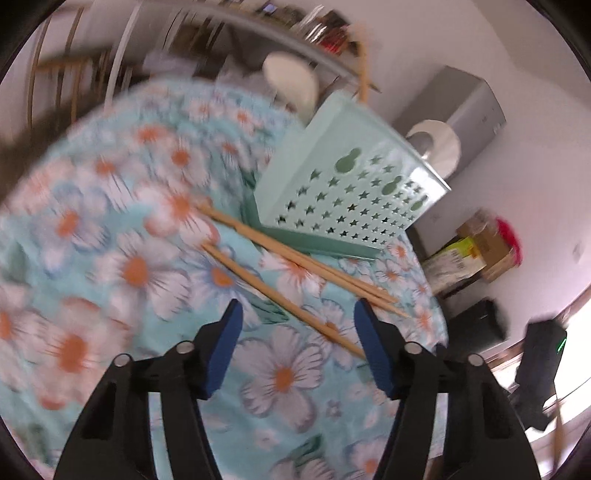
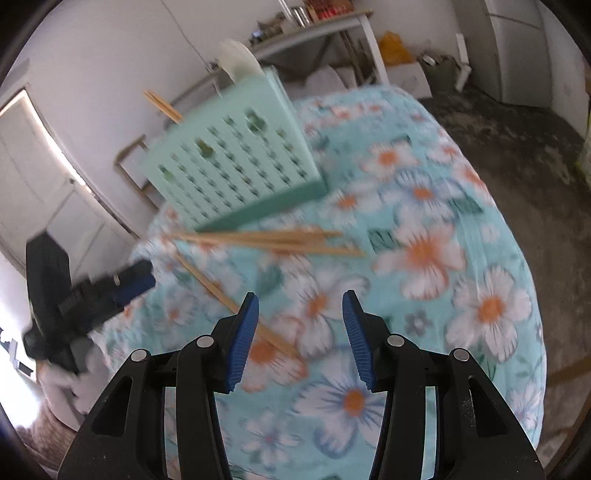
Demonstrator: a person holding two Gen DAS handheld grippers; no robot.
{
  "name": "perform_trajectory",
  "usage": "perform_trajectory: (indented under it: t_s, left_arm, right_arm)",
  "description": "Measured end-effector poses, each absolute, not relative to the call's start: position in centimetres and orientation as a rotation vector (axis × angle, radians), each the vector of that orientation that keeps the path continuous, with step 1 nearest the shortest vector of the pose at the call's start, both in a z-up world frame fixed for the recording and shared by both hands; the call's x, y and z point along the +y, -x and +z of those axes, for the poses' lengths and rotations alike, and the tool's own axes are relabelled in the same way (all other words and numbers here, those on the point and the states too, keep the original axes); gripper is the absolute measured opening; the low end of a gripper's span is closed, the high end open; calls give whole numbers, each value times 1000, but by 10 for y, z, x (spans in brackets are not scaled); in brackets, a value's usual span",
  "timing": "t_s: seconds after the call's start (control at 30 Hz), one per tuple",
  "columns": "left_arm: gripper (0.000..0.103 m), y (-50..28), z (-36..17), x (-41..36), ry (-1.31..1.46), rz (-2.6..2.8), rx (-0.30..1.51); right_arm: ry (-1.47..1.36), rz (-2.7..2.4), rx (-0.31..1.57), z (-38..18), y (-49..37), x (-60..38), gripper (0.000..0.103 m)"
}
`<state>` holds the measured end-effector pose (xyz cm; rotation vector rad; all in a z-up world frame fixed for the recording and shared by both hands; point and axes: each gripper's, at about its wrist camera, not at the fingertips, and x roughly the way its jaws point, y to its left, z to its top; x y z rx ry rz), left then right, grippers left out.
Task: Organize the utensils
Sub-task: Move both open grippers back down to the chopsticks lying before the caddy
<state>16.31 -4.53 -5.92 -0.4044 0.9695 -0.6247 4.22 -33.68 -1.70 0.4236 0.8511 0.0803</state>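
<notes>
Several wooden chopsticks (image 1: 295, 266) lie loose on the floral tablecloth (image 1: 129, 258), in front of a mint-green perforated utensil holder (image 1: 343, 184). My left gripper (image 1: 297, 314) is open and empty, just short of the nearest chopstick. In the right wrist view the chopsticks (image 2: 273, 240) lie below the holder (image 2: 236, 162), which has chopsticks (image 2: 162, 105) and a white spoon (image 2: 240, 61) sticking out of it. My right gripper (image 2: 300, 306) is open and empty above one chopstick. The left gripper (image 2: 110, 291) shows at the left there.
The round table's edge (image 2: 517, 258) drops to a dark floor (image 2: 535, 147) on the right. A shelf with jars (image 2: 314, 22) stands behind. Cardboard boxes (image 1: 480, 251) and a grey cabinet (image 1: 461, 110) sit beyond the table.
</notes>
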Motion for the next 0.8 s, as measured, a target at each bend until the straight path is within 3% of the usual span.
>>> perform_trajectory:
  t_s: [0.23, 0.5, 0.63, 0.8]
  left_arm:
    - [42, -194, -93, -48, 598, -568, 1102]
    - [37, -209, -101, -54, 689, -517, 1108]
    - [15, -214, -104, -53, 686, -459, 1118]
    - [13, -210, -100, -44, 673, -442, 1122]
  right_arm:
    - [-445, 85, 870, -33, -35, -350, 46]
    - [-488, 94, 885, -44, -32, -357, 46]
    - [-492, 96, 883, -44, -30, -358, 46]
    - [-462, 86, 880, -38, -30, -357, 46]
